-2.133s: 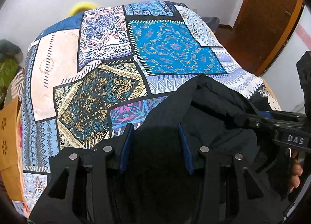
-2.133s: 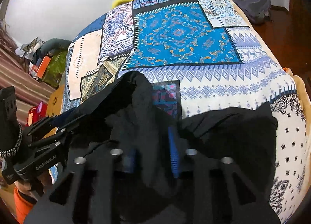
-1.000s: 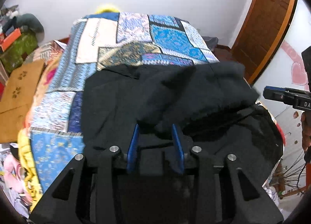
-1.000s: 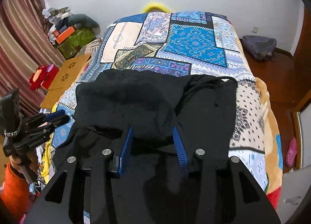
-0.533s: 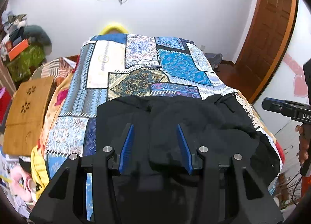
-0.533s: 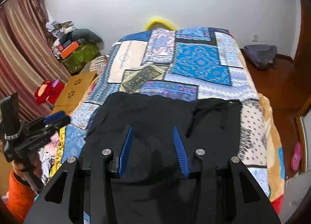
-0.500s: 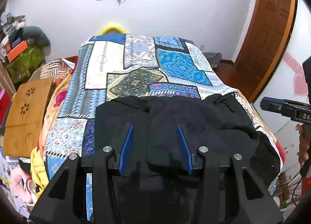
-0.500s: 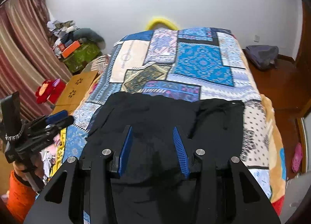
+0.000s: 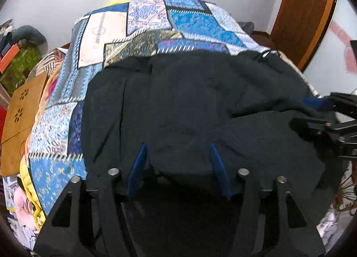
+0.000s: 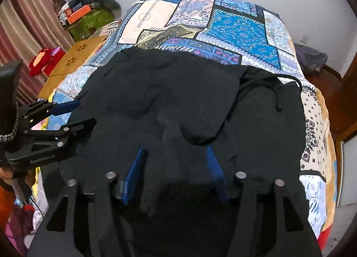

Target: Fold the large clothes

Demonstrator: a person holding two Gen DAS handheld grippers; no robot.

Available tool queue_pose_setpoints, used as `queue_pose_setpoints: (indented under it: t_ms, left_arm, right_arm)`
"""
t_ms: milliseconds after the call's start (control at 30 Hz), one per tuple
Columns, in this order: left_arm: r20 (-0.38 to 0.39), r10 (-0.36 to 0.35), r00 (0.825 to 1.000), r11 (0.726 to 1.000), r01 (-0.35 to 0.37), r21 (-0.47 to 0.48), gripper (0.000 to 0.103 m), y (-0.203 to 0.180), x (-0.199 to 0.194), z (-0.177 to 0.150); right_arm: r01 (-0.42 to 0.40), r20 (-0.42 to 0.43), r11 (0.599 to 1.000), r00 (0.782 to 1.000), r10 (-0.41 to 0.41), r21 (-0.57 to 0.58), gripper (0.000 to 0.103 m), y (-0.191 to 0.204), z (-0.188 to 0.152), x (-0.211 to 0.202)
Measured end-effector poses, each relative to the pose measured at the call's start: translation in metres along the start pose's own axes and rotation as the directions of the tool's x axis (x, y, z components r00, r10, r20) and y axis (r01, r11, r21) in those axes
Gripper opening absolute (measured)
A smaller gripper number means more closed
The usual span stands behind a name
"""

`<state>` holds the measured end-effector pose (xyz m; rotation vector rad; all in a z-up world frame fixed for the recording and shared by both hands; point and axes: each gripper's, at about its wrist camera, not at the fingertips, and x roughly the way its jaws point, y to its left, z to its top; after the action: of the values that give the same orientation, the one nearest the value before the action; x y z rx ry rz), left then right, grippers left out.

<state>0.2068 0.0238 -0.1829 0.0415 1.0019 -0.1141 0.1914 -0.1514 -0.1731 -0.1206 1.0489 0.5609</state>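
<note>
A large black garment [image 9: 189, 105] lies spread over the near end of the patchwork bed cover [image 9: 142, 22], with a folded layer on top and a drawstring [image 10: 276, 91] at its right. My left gripper [image 9: 177, 152] is open, its blue pads just above the garment's near edge. My right gripper [image 10: 176, 152] is open too, over the same near edge. Each gripper shows in the other's view: the right one [image 9: 321, 111] at the garment's right side, the left one [image 10: 67, 114] at its left side. Neither holds cloth.
A tan board with cut-out holes [image 10: 73, 60] leans left of the bed, with a red toy [image 10: 42, 60], green bag and clutter [image 10: 89, 15] behind. A wooden door [image 9: 305, 11] and a grey bag [image 10: 312, 58] on the floor stand to the right.
Both grippers have dropped lower and closer to the garment's near edge; the view has tilted down. The garment lies much as it did half a second ago.
</note>
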Motion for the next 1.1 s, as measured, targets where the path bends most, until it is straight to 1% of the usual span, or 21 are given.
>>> queue_pose_setpoints:
  t_ms: [100, 167, 233, 300, 367, 433, 500, 633, 733, 767, 833, 900, 933, 967, 1033, 1100]
  left_arm:
    - [0.0, -0.013, 1.0, 0.999, 0.013, -0.039, 0.06, 0.002, 0.009, -0.011]
    - [0.01, -0.014, 1.0, 0.999, 0.014, -0.047, 0.06, 0.003, 0.008, -0.013]
    - [0.014, -0.007, 1.0, 0.999, 0.008, -0.041, 0.06, 0.003, 0.002, -0.013]
    - [0.026, 0.011, 1.0, 1.0, -0.01, -0.028, 0.06, 0.002, -0.006, -0.01]
    - [0.051, 0.024, 0.998, 1.0, -0.023, -0.017, 0.06, 0.005, -0.019, -0.009]
    - [0.079, 0.007, 0.997, 1.0, -0.005, -0.022, 0.06, 0.012, -0.033, -0.009]
    - [0.108, 0.004, 0.994, 1.0, -0.002, -0.022, 0.06, 0.022, -0.049, -0.01]
    - [0.135, 0.06, 0.989, 0.998, -0.058, -0.016, 0.06, 0.052, -0.072, -0.018]
    - [0.119, 0.083, 0.989, 0.996, -0.079, -0.041, 0.062, 0.079, -0.078, -0.028]
    - [0.101, 0.102, 0.99, 0.993, -0.095, -0.069, 0.063, 0.093, -0.078, -0.034]
    - [0.06, 0.107, 0.992, 0.989, -0.1, -0.112, 0.063, 0.113, -0.073, -0.045]
    - [0.003, 0.063, 0.998, 0.98, -0.061, -0.188, 0.063, 0.137, -0.064, -0.061]
    - [-0.016, 0.024, 1.0, 0.973, -0.027, -0.231, 0.063, 0.148, -0.06, -0.069]
    - [-0.043, -0.03, 0.999, 0.956, 0.016, -0.293, 0.063, 0.162, -0.053, -0.08]
    - [-0.08, -0.078, 0.994, 0.924, 0.042, -0.379, 0.063, 0.179, -0.042, -0.098]
    - [-0.103, -0.108, 0.989, 0.912, 0.057, -0.407, 0.063, 0.187, -0.036, -0.113]
  right_arm:
    - [0.007, 0.007, 1.0, 1.0, -0.007, 0.016, 0.059, 0.002, -0.009, 0.004]
    - [0.023, 0.017, 1.0, 1.0, -0.023, 0.002, 0.059, 0.007, -0.01, 0.001]
    - [0.031, 0.01, 1.0, 0.999, -0.031, -0.001, 0.059, 0.009, -0.009, -0.004]
    - [0.023, 0.006, 1.0, 1.0, -0.023, 0.011, 0.059, 0.009, -0.004, -0.009]
    - [0.021, 0.032, 1.0, 0.999, -0.021, 0.019, 0.059, 0.007, 0.001, -0.019]
    - [0.04, 0.077, 0.999, 0.996, -0.042, 0.026, 0.059, 0.003, 0.004, -0.035]
    - [0.07, 0.115, 0.997, 0.991, -0.073, 0.032, 0.059, -0.001, 0.005, -0.05]
    - [0.123, 0.159, 0.991, 0.979, -0.13, 0.051, 0.059, -0.017, 0.002, -0.081]
    - [0.168, 0.173, 0.984, 0.969, -0.177, 0.065, 0.059, -0.033, -0.004, -0.097]
    - [0.188, 0.175, 0.979, 0.964, -0.198, 0.071, 0.059, -0.04, -0.006, -0.102]
    - [0.214, 0.174, 0.973, 0.958, -0.227, 0.09, 0.061, -0.053, -0.016, -0.109]
    - [0.208, 0.161, 0.972, 0.961, -0.224, 0.108, 0.064, -0.063, -0.023, -0.111]
    - [0.204, 0.14, 0.971, 0.965, -0.221, 0.129, 0.064, -0.071, -0.027, -0.108]
    - [0.204, 0.12, 0.968, 0.968, -0.222, 0.142, 0.064, -0.076, -0.029, -0.106]
    - [0.2, 0.071, 0.964, 0.974, -0.215, 0.173, 0.064, -0.088, -0.037, -0.098]
    - [0.188, 0.041, 0.963, 0.979, -0.199, 0.195, 0.064, -0.097, -0.044, -0.093]
